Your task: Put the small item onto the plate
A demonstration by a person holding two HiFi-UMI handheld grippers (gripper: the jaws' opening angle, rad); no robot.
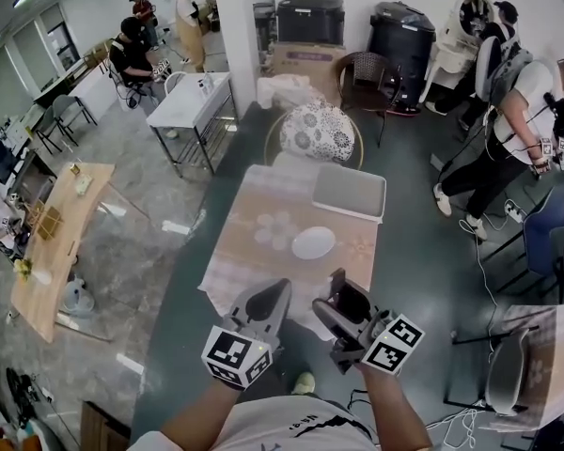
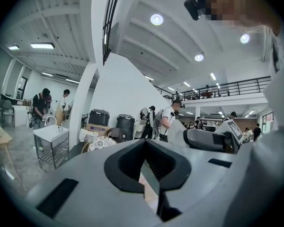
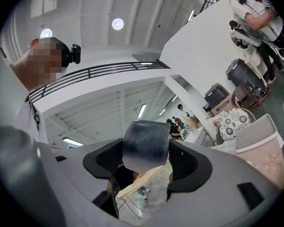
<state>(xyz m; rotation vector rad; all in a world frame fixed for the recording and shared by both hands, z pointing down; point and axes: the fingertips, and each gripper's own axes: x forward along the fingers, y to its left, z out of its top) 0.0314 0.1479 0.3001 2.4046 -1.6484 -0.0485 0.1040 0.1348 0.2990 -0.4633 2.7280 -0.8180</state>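
We hold both tools low over the near edge of the desk (image 1: 249, 252), which is covered by a pale cloth with a faint flower pattern. The left hand-held gripper (image 1: 278, 291) has its jaws pressed together, with only a thin slit between the dark pads in its own view and nothing caught in them; its marker cube (image 1: 237, 355) sits close to our body. The right hand-held gripper (image 1: 345, 295) is clamped on the small item (image 3: 146, 145), a dark, grainy, roll-shaped piece that fills the gap between the two black pads and stands out past them. The item is up in the air, carried on our side of the white plate (image 1: 313, 242) and apart from it; the plate itself lies flat near the middle of the desk with nothing on it. Farther back, at the right corner of the desk, a grey tray (image 1: 349, 191) lies flat, and beyond it stands a round seat with a flowered cushion (image 1: 317, 132). The two hand-held grippers hang just beside each other, without touching
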